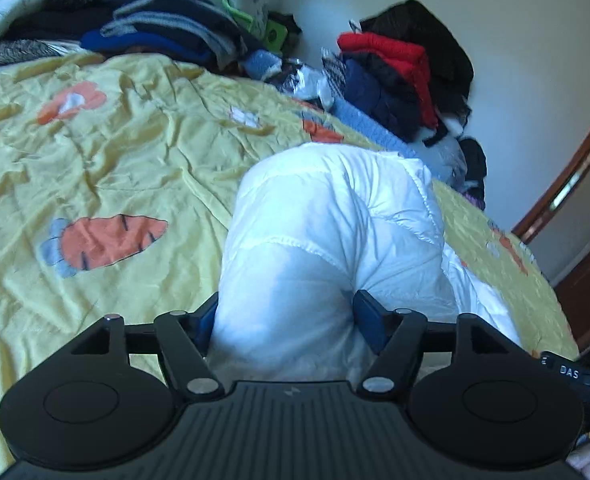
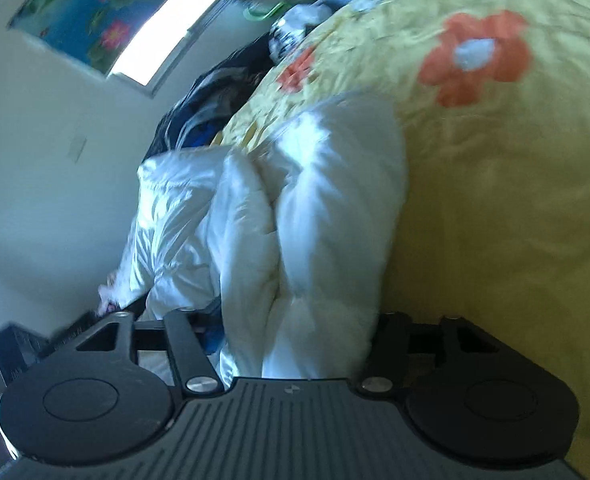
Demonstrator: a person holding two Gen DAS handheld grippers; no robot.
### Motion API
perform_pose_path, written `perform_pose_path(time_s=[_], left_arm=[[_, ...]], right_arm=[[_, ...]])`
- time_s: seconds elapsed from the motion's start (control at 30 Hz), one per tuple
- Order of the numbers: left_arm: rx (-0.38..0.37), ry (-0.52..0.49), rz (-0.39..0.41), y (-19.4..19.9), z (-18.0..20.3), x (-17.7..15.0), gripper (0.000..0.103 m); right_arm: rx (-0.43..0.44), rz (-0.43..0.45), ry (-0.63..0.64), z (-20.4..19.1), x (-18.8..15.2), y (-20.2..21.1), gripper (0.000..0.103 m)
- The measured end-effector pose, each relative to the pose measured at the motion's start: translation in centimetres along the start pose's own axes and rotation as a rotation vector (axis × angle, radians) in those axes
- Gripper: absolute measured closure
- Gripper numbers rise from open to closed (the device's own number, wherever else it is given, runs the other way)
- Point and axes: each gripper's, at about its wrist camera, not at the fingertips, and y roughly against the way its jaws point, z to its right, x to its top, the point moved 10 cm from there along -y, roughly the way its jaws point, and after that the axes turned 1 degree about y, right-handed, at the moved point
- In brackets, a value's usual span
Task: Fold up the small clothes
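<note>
The left gripper has its jaws clamped on a thick fold of the white padded jacket, which lies on the yellow bed cover. The right gripper jaws also press the white padded jacket.

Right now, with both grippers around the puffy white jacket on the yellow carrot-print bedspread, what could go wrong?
1. The puffy white jacket is slick and bulky; it may slip from the left gripper or right gripper and unfold.
2. It lies near the edge of the yellow carrot-print bedspread, so it could slide off.
</note>
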Motion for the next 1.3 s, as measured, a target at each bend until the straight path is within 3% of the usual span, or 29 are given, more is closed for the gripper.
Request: perform_pose_path(time_s=[0.1,0.17,0.2,0.23,0.27,0.33,0.43,0.57,0.63,0.77,0.93,1.0,1.07,1.17,1.3], left_arm=[[0.027,0.005,0.081,3.6,-0.7,0.7,0.034],[0.071,-0.02,0.182,7.8,-1.4,0.8,0.034],[0.089,-0.035,0.226,10.0,-1.6,0.7,0.031],[0.109,-0.045,0.27,12.3,-1.9,0.3,0.022],[0.135,-0.05,0.303,14.2,-2.1,-0.3,0.016],[0.169,-0.089,0.323,16.9,-1.8,-2.2,0.015],[0.204,-0.182,0.284,17.9,-0.4,-5.8,0.015],[0.16,-0.176,0.12,15.2,1.6,-10.6,0.015],[0.149,-0.197,0.071,13.9,2.7,-12.1,0.015],[0.175,-0.274,0.053,12.8,3.5,-13.3,0.015],[0.226,-0.18,-0.089,10.7,0.8,-15.4,0.015],[0.237,-0.21,-0.064,10.8,0.7,-16.0,0.014],[0.242,-0.272,-0.067,10.6,1.0,-16.6,0.006],[0.265,-0.388,-0.081,10.1,1.9,-17.8,0.0],[0.25,-0.328,-0.087,10.9,1.8,-17.7,0.0]], right_arm=[[-0.069,0.059,0.013,0.7,-0.7,4.1,0.021],[-0.118,0.089,0.073,0.7,-2.0,7.5,0.02],[-0.147,0.104,0.108,0.7,-2.8,9.3,0.02],[-0.179,0.123,0.142,0.7,-3.8,11.1,0.018],[-0.21,0.141,0.172,0.6,-4.9,12.7,0.012],[-0.266,0.152,0.233,0.6,-7.2,14.8,0.002],[-0.353,0.102,0.326,-0.2,-11.2,14.5,0.002],[-0.396,0.064,0.446,-2.6,-15.0,12.4,0.003],[-0.434,0.048,0.442,-3.0,-15.4,10.8,0.002],[-0.516,0.014,0.412,-2.8,-16.1,8.9,0.0],[-0.599,0.053,0.5,-2.8,-16.9,7.8,0.001],[-0.644,0.072,0.518,-2.8,-17.3,7.5,0.001],[-0.708,0.08,0.548,-2.8,-17.8,7.1,0.0],[-0.729,0.097,0.51,-3.0,-18.3,7.4,0.0],[-0.726,0.041,0.508,-3.3,-18.8,7.5,0.0]])
